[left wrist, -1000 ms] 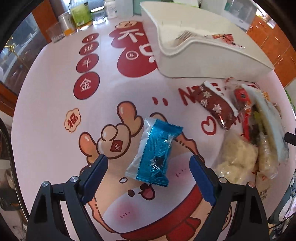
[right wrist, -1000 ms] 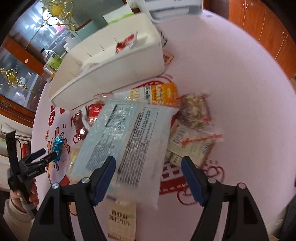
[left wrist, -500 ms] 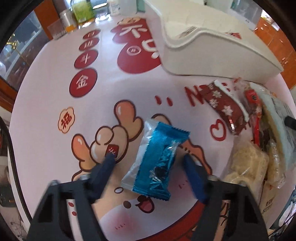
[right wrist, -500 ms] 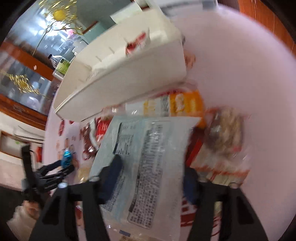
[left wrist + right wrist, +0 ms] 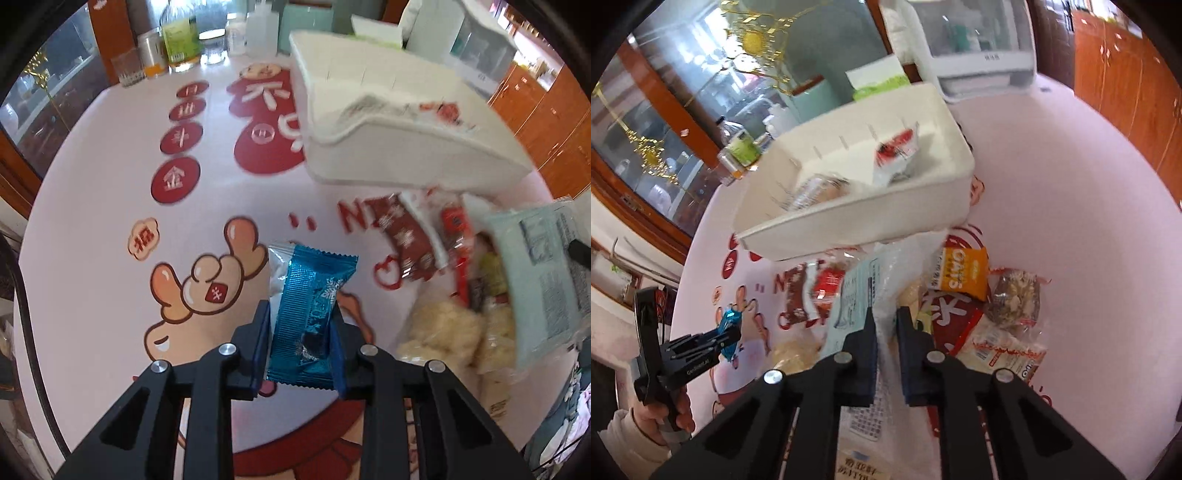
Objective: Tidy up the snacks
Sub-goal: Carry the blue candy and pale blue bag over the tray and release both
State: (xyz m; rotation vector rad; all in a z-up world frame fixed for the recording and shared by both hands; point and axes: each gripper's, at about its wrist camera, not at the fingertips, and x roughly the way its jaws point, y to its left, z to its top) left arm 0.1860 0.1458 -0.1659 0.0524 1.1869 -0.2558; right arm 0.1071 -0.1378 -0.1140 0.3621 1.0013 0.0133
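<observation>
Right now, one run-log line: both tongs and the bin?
left tongs: shut on blue snack packet | right tongs: shut on pale blue snack bag | white bin: two snacks inside

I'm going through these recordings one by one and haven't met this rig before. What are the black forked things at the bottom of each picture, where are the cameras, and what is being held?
A person holds a two-finger gripper in each hand, with a wide-angle camera on each looking along its fingers. In the left view, the left gripper is shut on a blue foil snack. In the right view, the right gripper is shut on a large pale packet, and the left gripper appears at the far left. On the pink printed tablecloth sit a white bin, already holding some snacks, and a pile of other snack packets.
</observation>
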